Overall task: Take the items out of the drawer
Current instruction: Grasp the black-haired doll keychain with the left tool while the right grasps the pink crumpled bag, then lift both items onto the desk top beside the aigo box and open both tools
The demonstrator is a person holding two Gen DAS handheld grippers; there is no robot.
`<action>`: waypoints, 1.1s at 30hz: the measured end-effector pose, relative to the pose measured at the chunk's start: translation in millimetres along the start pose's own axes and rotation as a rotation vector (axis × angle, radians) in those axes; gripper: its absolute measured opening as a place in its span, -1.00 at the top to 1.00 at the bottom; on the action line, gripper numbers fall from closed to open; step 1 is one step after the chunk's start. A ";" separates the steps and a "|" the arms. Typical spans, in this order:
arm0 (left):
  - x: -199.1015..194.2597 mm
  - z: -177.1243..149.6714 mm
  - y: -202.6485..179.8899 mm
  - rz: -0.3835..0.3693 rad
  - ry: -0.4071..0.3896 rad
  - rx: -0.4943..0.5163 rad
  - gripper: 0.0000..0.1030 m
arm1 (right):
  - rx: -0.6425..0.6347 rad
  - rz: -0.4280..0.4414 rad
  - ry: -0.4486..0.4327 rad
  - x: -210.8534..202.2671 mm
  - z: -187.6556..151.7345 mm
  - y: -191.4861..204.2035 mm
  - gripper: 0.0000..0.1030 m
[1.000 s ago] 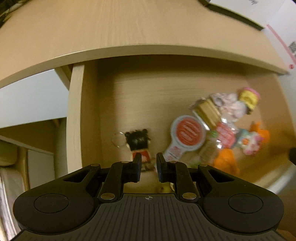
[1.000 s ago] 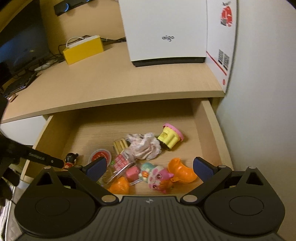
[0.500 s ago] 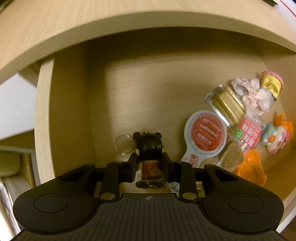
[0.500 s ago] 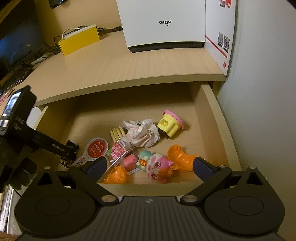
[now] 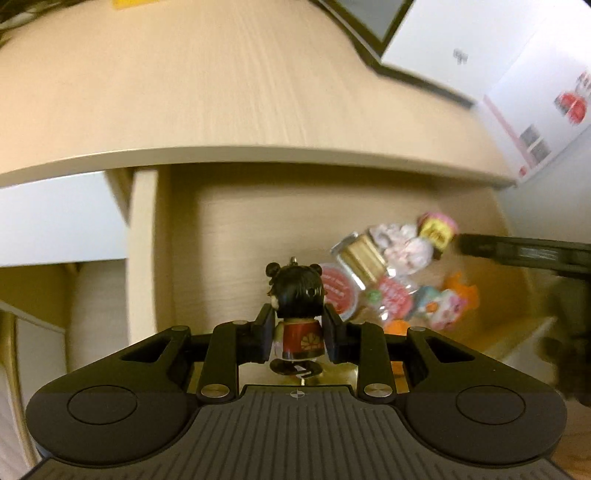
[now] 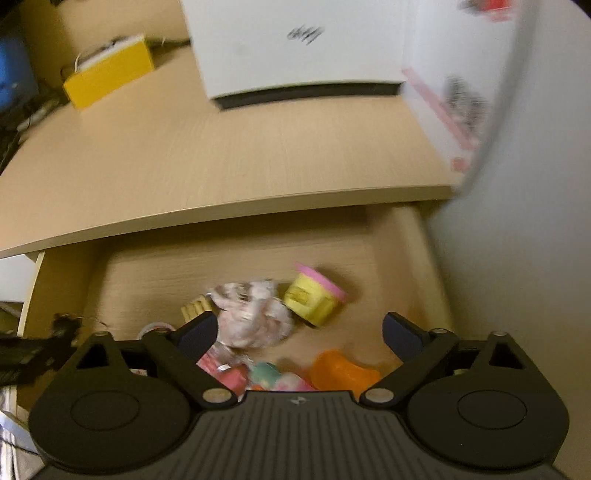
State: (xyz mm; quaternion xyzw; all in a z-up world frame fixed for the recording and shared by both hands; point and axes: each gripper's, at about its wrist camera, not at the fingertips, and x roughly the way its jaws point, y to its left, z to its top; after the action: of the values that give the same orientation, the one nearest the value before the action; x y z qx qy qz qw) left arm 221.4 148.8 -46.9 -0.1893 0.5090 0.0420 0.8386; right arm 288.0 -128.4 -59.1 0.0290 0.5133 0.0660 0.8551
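Wooden drawer (image 5: 142, 258); glossy round-headed doll (image 5: 297, 314) (clamped).

Motion blur smears the drawer's toy pile (image 6: 258, 325) (individual pieces unreadable) and the white box's lettering (image 6: 303, 34).

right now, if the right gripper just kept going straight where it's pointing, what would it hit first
Probably the crumpled pink-and-white wrapper or the yellow tub with the pink lid in the drawer; both sit between the open fingers of the right gripper. Blur hides which lies nearer.
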 end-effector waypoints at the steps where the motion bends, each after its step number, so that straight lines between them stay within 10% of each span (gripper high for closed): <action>1: -6.9 -1.9 -1.0 -0.006 -0.012 -0.021 0.40 | 0.000 0.030 0.026 8.4 4.1 3.0 -0.72; 9: -36.2 -23.0 12.7 -0.021 -0.062 -0.117 0.40 | -0.006 0.038 0.195 79.3 22.9 32.6 -0.48; 16: -36.5 -27.5 10.2 -0.042 -0.048 -0.095 0.40 | 0.091 0.102 0.258 77.1 7.6 17.2 0.45; 24: -40.5 -11.3 -22.0 -0.123 -0.057 0.046 0.40 | 0.080 0.167 0.081 -31.4 -28.1 2.8 0.67; 33: -47.4 100.9 -70.5 -0.166 -0.303 0.174 0.40 | 0.021 0.186 -0.262 -140.9 7.0 -4.5 0.67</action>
State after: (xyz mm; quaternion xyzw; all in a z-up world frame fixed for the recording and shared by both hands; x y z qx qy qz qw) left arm 301.8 125.8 55.1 -0.1489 0.3612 -0.0435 0.9195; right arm 229.1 -152.8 66.9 0.0939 0.3931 0.1353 0.9046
